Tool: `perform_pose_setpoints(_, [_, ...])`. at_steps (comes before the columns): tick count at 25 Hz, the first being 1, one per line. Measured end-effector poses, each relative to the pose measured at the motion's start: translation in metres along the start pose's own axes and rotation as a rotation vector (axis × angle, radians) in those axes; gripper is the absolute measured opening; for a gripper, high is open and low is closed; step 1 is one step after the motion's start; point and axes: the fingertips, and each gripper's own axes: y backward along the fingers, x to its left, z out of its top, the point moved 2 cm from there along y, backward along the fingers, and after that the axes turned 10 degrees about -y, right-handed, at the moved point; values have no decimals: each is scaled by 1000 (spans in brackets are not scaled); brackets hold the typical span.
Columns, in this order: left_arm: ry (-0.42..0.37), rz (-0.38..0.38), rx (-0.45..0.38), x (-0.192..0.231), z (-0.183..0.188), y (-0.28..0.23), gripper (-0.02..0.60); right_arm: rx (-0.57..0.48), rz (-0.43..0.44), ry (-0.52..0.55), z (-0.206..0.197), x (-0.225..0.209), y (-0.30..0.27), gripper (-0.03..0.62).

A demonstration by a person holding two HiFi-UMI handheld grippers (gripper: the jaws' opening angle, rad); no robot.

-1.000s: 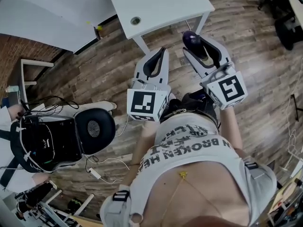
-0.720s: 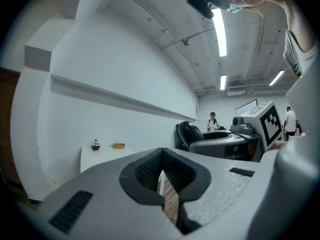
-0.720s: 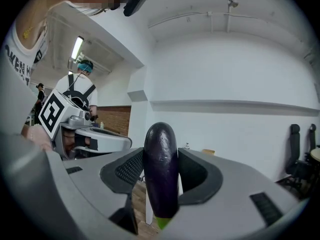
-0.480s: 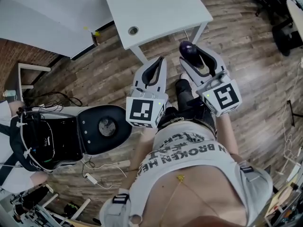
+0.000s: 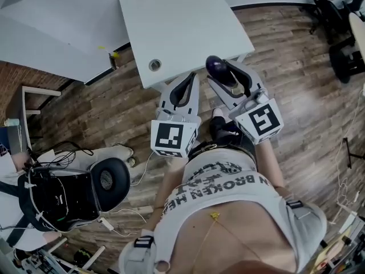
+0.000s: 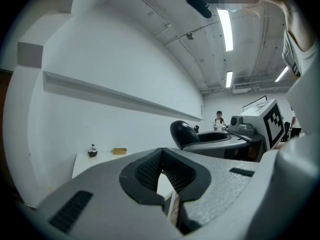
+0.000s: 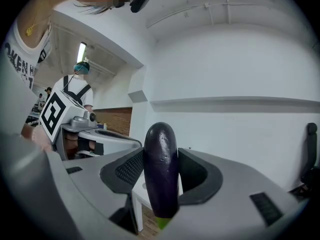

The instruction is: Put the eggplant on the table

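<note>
A dark purple eggplant (image 7: 161, 169) stands upright between the pads of my right gripper (image 7: 161, 184), which is shut on it, green stem end down. In the head view the eggplant (image 5: 215, 65) and right gripper (image 5: 219, 74) are at the near edge of the white table (image 5: 182, 21). My left gripper (image 5: 190, 80) is beside it on the left, also at the table's edge. Its jaws (image 6: 161, 156) are shut with nothing in them. Both grippers point level at the table.
The table has a round cable hole (image 5: 154, 65); a small dark object (image 6: 92, 151) and a yellow thing (image 6: 119, 151) sit at its far end. A second white table (image 5: 51, 16) stands at the left. A black chair (image 5: 111, 178) and a seated person (image 5: 34, 198) are at the lower left.
Both grippers have moved forward towards the white table with the eggplant still held. The table's near edge now lies right at the jaw tips.
</note>
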Motion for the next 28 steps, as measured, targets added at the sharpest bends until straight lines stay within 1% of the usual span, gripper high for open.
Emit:
perform_pose_setpoints(6, [9,7,26,32,4,-71,5,6,38,-2,14,-58,-49,212])
perform_pose_setpoints(11, [19,20,31,49,0,-115,5,24,52,-8,10,-96,-76,212])
perform_pose_setpoints(18, [33,35,40,79,0,-170,5,41,69,-11,16,-144,-115,212])
perform_pose_setpoints(23, [51,58,54,101,-3,-199,5,66,93,-8,19,-171,-145,212])
perform_pose_setpoints(28, [84,86,86,129,-18,-213,5,96,121,-15,13,-183,-180,212])
